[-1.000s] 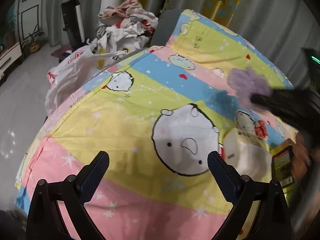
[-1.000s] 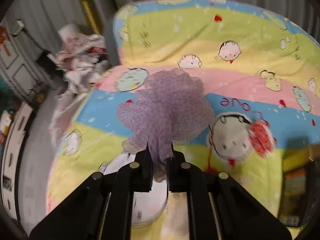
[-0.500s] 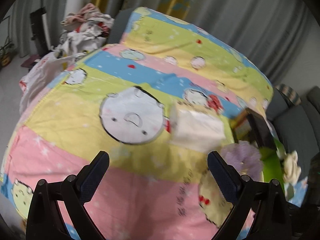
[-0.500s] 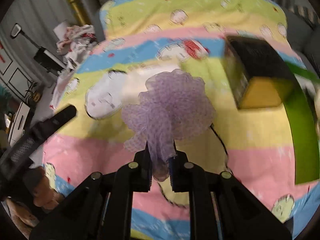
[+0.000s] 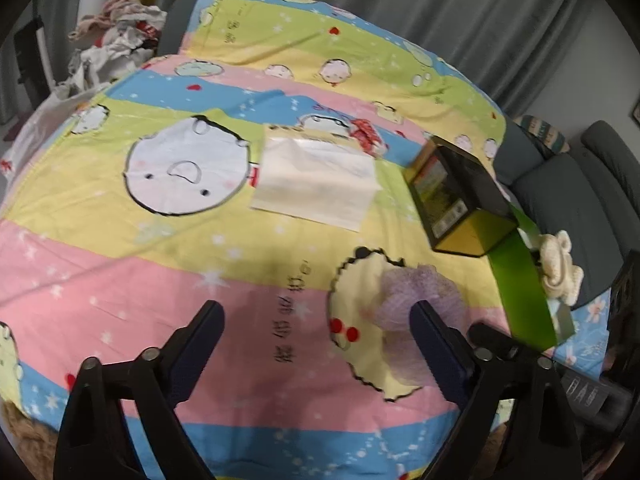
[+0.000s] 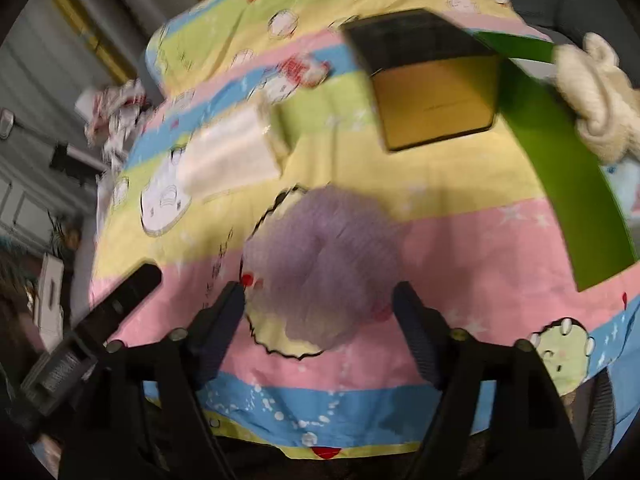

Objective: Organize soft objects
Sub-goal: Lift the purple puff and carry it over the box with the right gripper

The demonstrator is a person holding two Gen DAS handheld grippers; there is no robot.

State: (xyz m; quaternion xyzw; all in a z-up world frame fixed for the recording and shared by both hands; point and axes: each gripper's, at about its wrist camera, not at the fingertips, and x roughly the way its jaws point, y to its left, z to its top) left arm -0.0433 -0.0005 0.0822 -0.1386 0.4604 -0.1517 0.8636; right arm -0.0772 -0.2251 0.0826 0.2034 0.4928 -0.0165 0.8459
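Note:
A purple mesh bath pouf [image 6: 324, 264] lies on the striped cartoon bedsheet [image 6: 472, 248], between the spread fingers of my right gripper [image 6: 320, 300], which is open and not holding it. The pouf also shows in the left wrist view [image 5: 420, 292], just beyond my left gripper's right finger. My left gripper [image 5: 316, 320] is open and empty above the sheet's [image 5: 140, 300] near part. A cream knitted soft toy [image 6: 596, 100] lies on the green strip at the far right; it shows in the left wrist view [image 5: 560, 268] too.
A white tissue pack [image 5: 316, 184] lies mid-bed. A black and yellow box [image 5: 460, 200] stands beside a green strip [image 5: 520, 284]. A heap of clothes [image 5: 116, 40] sits beyond the bed at far left. Grey sofa cushions [image 5: 568, 184] are at right.
My right gripper carried the pouf to the bed's near part, then opened and let it go onto the sheet. My left gripper swung right, bringing the box and toy into view.

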